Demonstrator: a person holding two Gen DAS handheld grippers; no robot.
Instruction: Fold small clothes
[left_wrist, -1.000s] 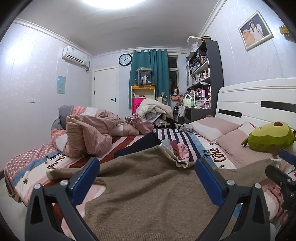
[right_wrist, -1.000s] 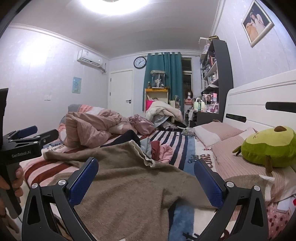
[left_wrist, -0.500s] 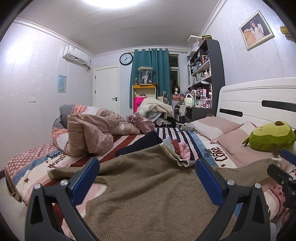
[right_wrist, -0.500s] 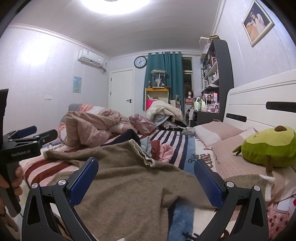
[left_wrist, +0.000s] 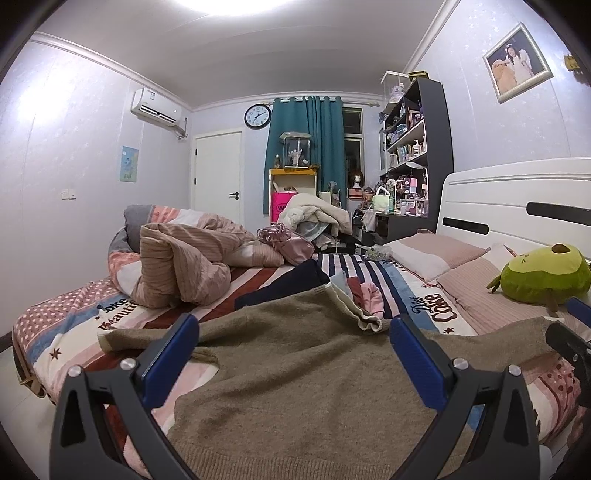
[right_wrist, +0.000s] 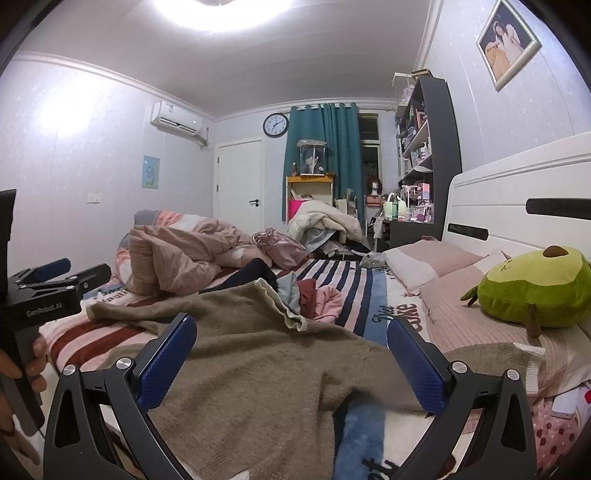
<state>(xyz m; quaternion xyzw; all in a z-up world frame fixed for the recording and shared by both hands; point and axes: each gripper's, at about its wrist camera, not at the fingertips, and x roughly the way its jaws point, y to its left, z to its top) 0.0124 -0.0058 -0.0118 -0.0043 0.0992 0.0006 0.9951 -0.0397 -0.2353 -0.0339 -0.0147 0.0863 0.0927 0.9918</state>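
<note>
Your left wrist view looks forward along its two blue-padded fingers (left_wrist: 170, 362), low over the near edge of the bed (left_wrist: 74, 325), facing across it toward the far wall with the clock (left_wrist: 258, 116) and teal curtain (left_wrist: 306, 155). The brown sweater (left_wrist: 295, 376) fills its foreground, close under the lens.

Your right wrist view faces the same way from a similar low height, set to the right of the other: the left gripper (right_wrist: 51, 277) shows at its left edge, and the right gripper's tip (left_wrist: 569, 339) shows at the left view's right edge.

Both views share the sweater (right_wrist: 251, 362), the green plush (right_wrist: 532, 291), the headboard (right_wrist: 517, 206), the door (right_wrist: 240, 184) and the shelving (right_wrist: 424, 140).
</note>
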